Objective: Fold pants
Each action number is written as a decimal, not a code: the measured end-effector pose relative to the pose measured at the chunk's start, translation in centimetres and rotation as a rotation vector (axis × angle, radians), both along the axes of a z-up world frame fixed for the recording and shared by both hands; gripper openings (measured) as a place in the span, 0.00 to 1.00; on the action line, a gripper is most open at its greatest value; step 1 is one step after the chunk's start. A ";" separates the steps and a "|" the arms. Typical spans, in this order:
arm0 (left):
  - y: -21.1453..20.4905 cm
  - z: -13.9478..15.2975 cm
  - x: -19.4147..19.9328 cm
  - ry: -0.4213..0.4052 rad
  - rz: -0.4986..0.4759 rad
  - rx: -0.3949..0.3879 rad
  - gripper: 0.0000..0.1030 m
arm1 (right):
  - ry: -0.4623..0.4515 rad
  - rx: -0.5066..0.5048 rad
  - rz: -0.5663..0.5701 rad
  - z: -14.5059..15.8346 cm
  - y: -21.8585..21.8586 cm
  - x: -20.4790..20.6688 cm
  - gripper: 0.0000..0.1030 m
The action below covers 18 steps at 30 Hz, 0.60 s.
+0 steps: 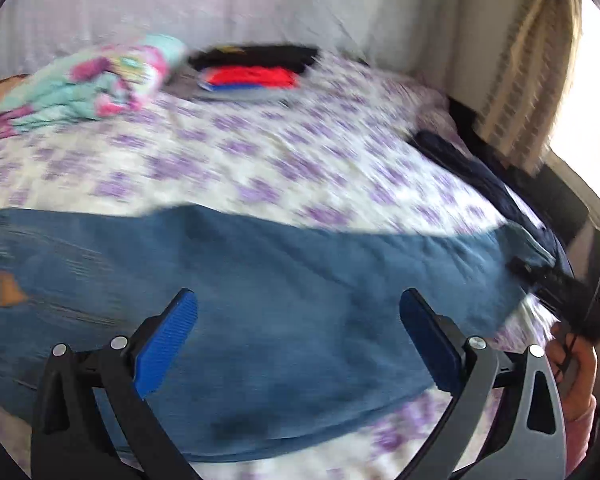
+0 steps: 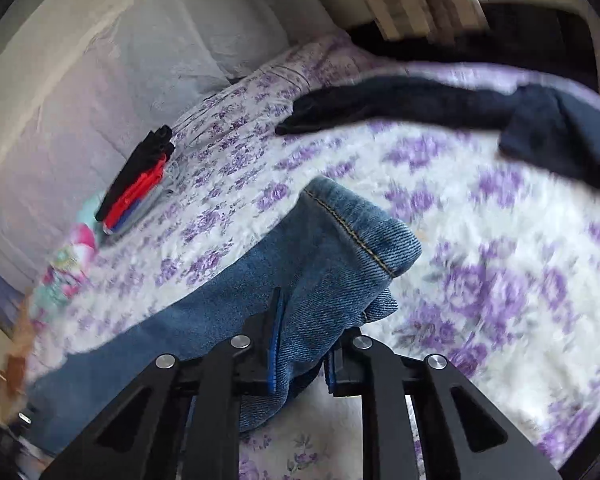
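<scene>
Blue jeans point(image 1: 260, 280) lie across the purple-flowered bed sheet point(image 1: 260, 152). In the left wrist view my left gripper point(image 1: 298, 300) hovers over the denim, open, its blue pads wide apart with nothing pinched between them. In the right wrist view my right gripper point(image 2: 304, 320) is shut on the stitched hem end of a jeans leg point(image 2: 340, 248), which bunches up out of the jaws. At the right edge of the left wrist view, the right gripper point(image 1: 552, 280) grips the far end of the jeans, with a hand point(image 1: 572, 364) behind it.
A stack of folded black, red and blue clothes point(image 1: 256, 70) point(image 2: 136, 184) sits near the white padded wall. A colourful floral blanket point(image 1: 88, 84) lies beside it. A dark navy garment point(image 1: 472, 168) point(image 2: 420, 100) stretches along the bed's far edge, below a curtain point(image 1: 528, 60).
</scene>
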<state>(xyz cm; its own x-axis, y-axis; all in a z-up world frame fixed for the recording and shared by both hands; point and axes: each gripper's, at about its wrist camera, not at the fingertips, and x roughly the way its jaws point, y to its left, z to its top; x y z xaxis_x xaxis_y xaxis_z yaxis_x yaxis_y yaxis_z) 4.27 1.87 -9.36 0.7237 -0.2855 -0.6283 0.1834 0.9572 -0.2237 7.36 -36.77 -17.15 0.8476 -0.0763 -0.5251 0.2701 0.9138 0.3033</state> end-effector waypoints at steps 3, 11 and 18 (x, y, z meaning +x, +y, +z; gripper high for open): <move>5.1 0.8 -0.7 -0.037 0.124 -0.014 0.96 | -0.042 -0.407 -0.015 3.0 6.5 -0.3 0.14; 10.8 0.1 -1.8 -0.052 0.228 -0.022 0.96 | -0.191 -1.194 0.283 2.8 22.7 -2.6 0.14; 11.9 -0.5 -2.6 -0.088 0.223 -0.031 0.96 | -0.135 -1.632 0.683 -4.3 30.1 -4.4 0.13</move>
